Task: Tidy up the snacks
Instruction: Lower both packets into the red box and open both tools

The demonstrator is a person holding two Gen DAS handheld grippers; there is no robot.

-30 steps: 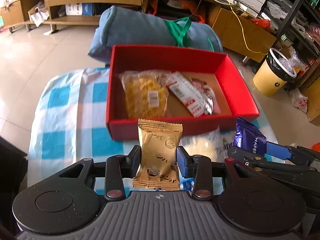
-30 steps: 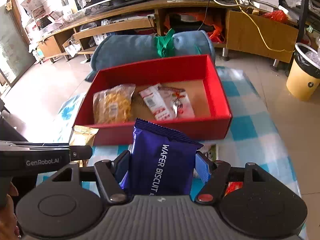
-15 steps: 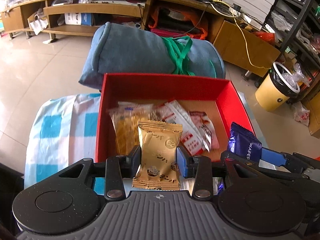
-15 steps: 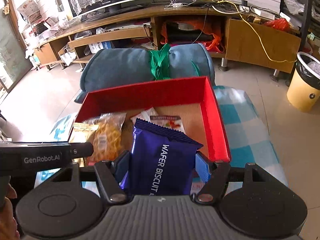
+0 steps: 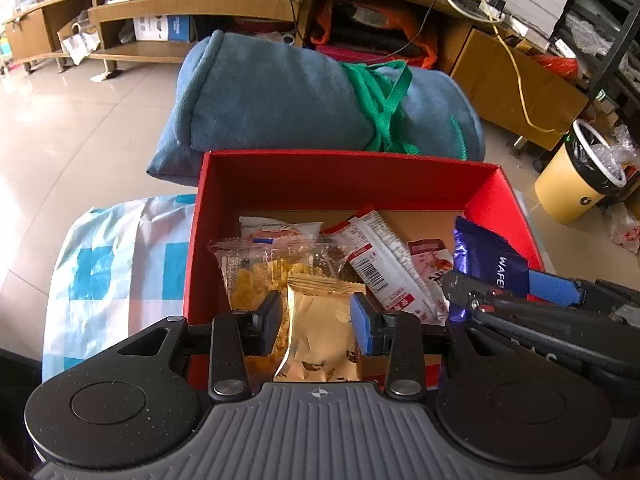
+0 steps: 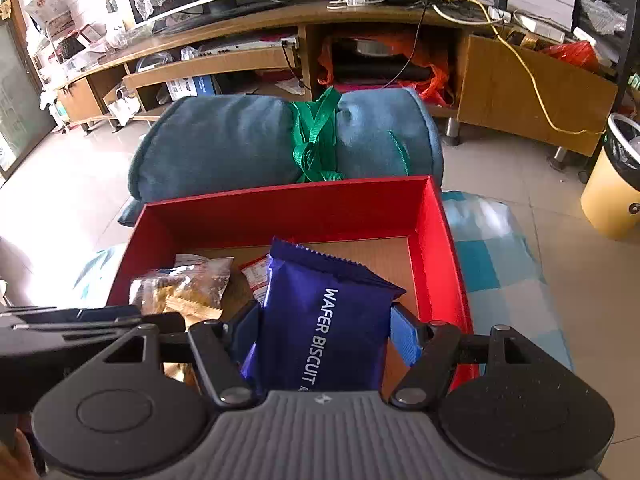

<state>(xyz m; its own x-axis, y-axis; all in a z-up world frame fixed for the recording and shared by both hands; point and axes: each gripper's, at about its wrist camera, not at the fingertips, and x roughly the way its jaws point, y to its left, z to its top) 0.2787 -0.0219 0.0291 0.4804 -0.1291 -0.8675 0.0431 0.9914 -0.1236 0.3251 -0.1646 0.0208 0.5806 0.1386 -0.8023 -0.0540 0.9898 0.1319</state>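
Observation:
A gold snack packet (image 5: 320,328) stands upright between the pads of my left gripper (image 5: 318,322), which is shut on it above the near left part of the red box (image 5: 344,168). My right gripper (image 6: 324,332) is shut on a blue wafer biscuit packet (image 6: 324,320) over the box's (image 6: 288,208) middle; that packet (image 5: 492,264) also shows at the right in the left wrist view. Inside the box lie a clear bag of yellow snacks (image 5: 264,264) and red-and-white packets (image 5: 384,264). The gold packet's corner (image 6: 196,308) peeks out beside the left gripper's body.
A rolled blue blanket (image 5: 304,96) tied with a green strap lies just behind the box. The box sits on a blue-and-white checked cloth (image 5: 120,260). A yellow waste bin (image 5: 580,184) stands on the floor at the right, and wooden shelving lines the back.
Both grippers have carried their packets forward from in front of the box to above its inside. The box and blanket now look closer and larger.

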